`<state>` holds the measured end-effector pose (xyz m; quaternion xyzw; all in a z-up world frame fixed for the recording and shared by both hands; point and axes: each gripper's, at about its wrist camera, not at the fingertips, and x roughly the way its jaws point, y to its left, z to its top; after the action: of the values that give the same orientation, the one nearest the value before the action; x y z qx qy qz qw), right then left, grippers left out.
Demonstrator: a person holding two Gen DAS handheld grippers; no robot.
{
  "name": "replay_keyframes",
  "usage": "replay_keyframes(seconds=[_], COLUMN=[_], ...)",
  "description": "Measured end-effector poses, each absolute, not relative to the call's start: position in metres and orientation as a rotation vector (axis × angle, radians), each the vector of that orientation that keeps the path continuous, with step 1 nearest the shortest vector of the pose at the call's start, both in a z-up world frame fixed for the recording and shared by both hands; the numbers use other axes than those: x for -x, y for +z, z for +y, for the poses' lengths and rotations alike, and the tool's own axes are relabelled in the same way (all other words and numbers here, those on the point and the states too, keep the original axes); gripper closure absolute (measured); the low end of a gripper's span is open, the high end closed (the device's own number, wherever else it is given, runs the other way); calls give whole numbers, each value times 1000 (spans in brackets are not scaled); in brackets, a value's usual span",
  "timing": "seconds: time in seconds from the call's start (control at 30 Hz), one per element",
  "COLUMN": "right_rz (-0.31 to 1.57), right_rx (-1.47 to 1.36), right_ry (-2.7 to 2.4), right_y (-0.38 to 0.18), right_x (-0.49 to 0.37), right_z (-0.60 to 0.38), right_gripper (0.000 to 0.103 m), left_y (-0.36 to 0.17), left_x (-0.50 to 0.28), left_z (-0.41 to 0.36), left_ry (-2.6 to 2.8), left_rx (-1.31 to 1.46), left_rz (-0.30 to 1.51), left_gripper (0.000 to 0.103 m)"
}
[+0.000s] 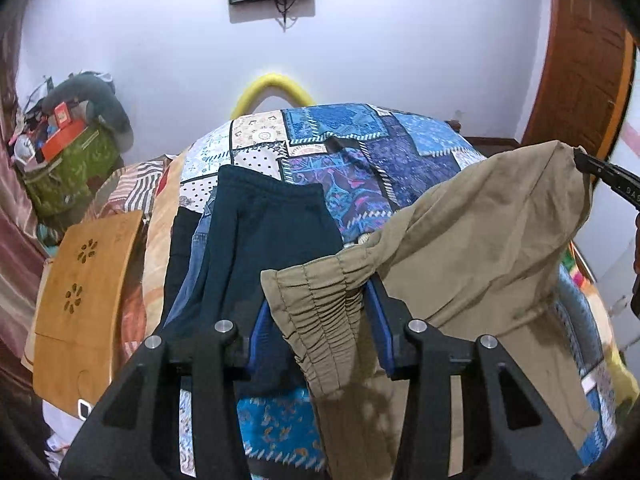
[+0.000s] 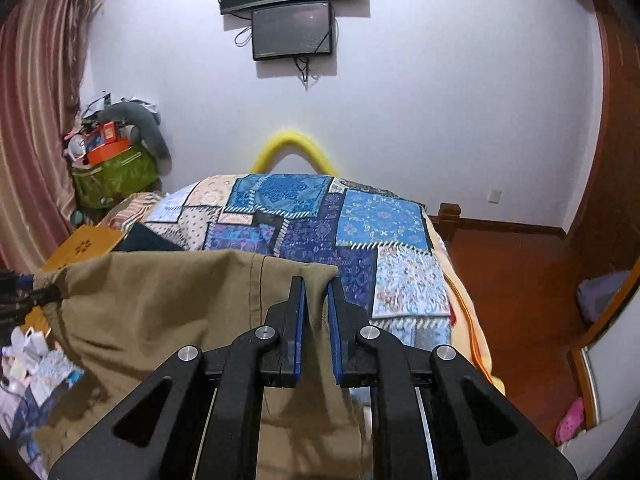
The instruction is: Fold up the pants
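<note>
Patchwork bedspread [image 2: 360, 220], yellow foam arch [image 2: 294, 144], wall screens [image 2: 292, 30], wooden lap desk [image 1: 86, 280], green bag [image 2: 116, 176], striped curtain [image 2: 32, 120]

pants [image 1: 480, 216] held up over bed [image 1: 340, 152], between left gripper [image 1: 320, 328] and right gripper [image 2: 316, 320] | folded stack [image 1: 256, 232] on bed, left of pants | wooden board [image 1: 84, 284] left of stack | monitor [image 2: 292, 30] on wall behind bed

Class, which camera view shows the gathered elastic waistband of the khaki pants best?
The left wrist view: the ruched waistband sits close up between the left gripper's fingers. The right wrist view shows only smooth khaki cloth, no gathers.
</note>
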<state>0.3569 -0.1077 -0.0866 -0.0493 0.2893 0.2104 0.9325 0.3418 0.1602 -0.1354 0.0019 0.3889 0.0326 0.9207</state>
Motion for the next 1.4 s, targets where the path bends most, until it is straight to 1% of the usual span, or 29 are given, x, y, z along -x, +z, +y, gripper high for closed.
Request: replay_keyframes(seconds=[0.2, 0.4, 0.93, 1.03, 1.1, 1.17, 1.23, 1.27, 1.33, 1.4], right_rz=[612, 653, 781, 803, 807, 817, 832, 839, 845, 834], right_rx=[86, 82, 98, 105, 97, 87, 61, 51, 42, 35], right_ry=[451, 459, 417, 410, 400, 397, 391, 388, 381, 381], right_y=[-93, -111, -180, -189, -194, -198, -199, -199, -198, -193], right_x=[-316, -272, -180, -169, -161, -153, -146, -143, -137, -131], right_z=[-125, -140, -156, -158, -162, -166, -171, -173, -177, -178], right_gripper=[94, 94, 93, 92, 88, 88, 87, 86, 86, 84], left_y=[-137, -147, -204, -214, -217, -216, -212, -209, -203, -196], left_x=[-300, -264, -185, -175, -167, -160, -153, -151, -148, -144], left_z=[149, 140, 119, 117, 116, 116, 116, 116, 115, 112], left_ry=[38, 13, -4, 2, 9, 15, 27, 32, 48, 63], left_rx=[-44, -70, -113, -129, -141, -149, -155, -157, -167, -186], left_rz=[791, 803, 913, 944, 954, 956, 946, 938, 922, 904], left_gripper=[59, 59, 59, 59, 59, 57, 46, 43, 31, 27])
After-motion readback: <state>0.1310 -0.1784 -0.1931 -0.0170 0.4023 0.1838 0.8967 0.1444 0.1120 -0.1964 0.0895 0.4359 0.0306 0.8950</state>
